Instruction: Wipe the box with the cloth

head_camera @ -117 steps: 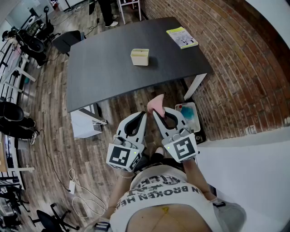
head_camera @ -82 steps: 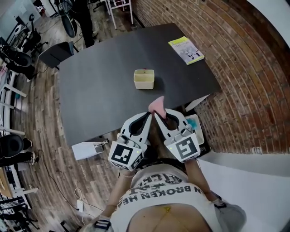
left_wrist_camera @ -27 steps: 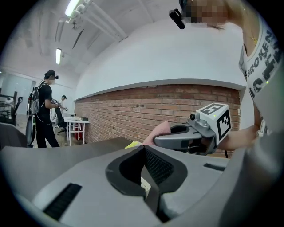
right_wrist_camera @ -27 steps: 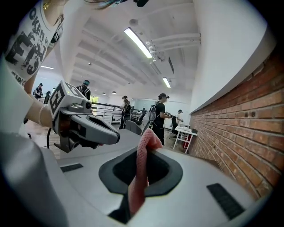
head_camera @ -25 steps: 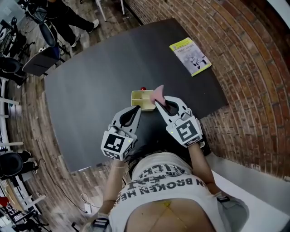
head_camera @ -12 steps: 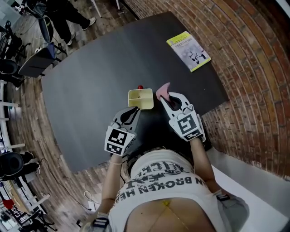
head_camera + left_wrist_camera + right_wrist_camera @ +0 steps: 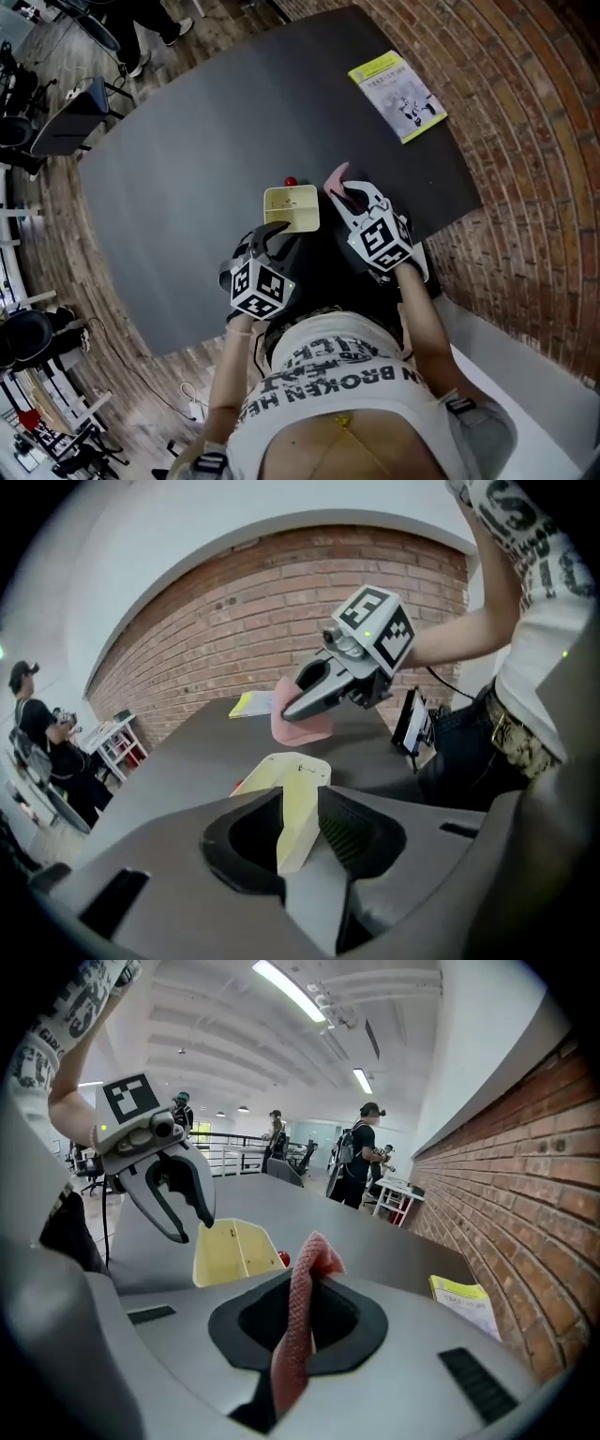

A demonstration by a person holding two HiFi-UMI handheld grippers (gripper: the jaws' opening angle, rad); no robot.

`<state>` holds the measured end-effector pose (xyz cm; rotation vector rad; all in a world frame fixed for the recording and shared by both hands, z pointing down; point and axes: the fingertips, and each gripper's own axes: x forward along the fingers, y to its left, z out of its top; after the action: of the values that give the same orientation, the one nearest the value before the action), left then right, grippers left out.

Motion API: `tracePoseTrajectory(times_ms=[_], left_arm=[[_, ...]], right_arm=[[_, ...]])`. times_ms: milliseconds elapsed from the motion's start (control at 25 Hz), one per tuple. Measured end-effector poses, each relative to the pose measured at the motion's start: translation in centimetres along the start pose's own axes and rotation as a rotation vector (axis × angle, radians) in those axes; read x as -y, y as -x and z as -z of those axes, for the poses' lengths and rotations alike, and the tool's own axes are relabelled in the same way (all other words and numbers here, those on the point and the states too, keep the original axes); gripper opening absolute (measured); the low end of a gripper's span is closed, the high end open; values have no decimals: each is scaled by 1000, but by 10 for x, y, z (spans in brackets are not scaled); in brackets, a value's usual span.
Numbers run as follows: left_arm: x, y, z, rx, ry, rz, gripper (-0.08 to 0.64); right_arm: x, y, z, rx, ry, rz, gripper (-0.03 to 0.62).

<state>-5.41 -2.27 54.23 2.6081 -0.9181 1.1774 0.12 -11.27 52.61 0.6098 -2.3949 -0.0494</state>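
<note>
Both grippers have come down closer to the table [image 7: 187,169] than half a second ago. The left gripper [image 7: 273,232] has also rolled, so its marker cube now shows another face. Its jaws were together before and have just been opening.

The dark table fills the upper middle of the head view, and a brick wall [image 7: 525,169] runs down the right side. The person [image 7: 347,394], in a white printed shirt, takes the bottom of the frame.

The box [image 7: 292,208] is pale yellow and open at the top. It stands upright on the table at the centre of the frame. The left gripper is just at its lower left corner. In the left gripper view the jaws stand partly apart, the near corner of the box shows in the gap, and the pads do not press on it.

The right gripper [image 7: 349,192] is just right of the box, not touching it. Its jaws are closed on the pink cloth [image 7: 335,176], which sticks out past the tips, at the upper right of the box.

A yellow-green booklet [image 7: 398,82] lies in the upper right, well apart from the box. A small red object [image 7: 291,181] sits just above the far wall of the box.
</note>
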Motion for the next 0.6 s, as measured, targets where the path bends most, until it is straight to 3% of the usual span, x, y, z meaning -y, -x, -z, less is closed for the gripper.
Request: tracePoseTrajectory(times_ms=[160, 280, 400, 600], left_arm=[[1, -16, 15, -168, -261, 21, 98], [4, -27, 27, -264, -397, 46, 98], [7, -35, 34, -310, -465, 73, 69], [11, -37, 36, -310, -476, 111, 46]], right_arm=[[-3, -25, 21, -56, 44, -70, 17], [-12, -40, 33, -90, 107, -129, 17], [-22, -52, 43, -119, 164, -184, 17], [-31, -62, 53, -157, 237, -235, 17]])
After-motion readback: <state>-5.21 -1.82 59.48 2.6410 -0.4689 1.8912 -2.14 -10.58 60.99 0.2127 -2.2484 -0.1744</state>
